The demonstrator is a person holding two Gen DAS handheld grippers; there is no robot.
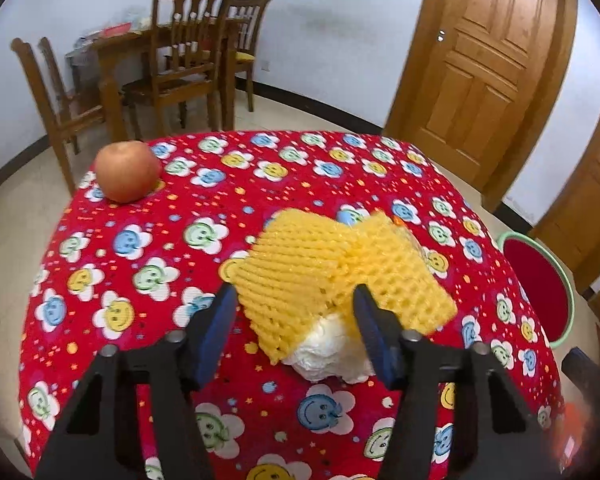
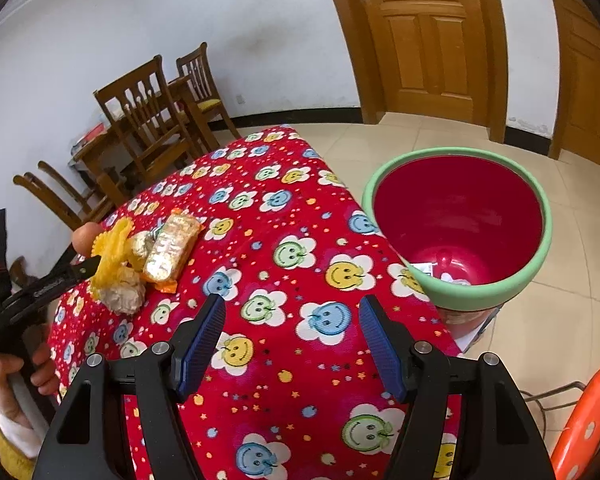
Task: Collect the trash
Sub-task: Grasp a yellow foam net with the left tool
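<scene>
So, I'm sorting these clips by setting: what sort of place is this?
Most likely a home dining room: a table under a red smiley cloth, wooden chairs round a second table, a panelled door and a tiled floor.

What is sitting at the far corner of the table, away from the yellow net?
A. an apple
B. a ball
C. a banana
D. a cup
A: a round reddish apple rests alone on the flowered cloth near the table's far left corner, well apart from the yellow net between the left fingers.
</scene>
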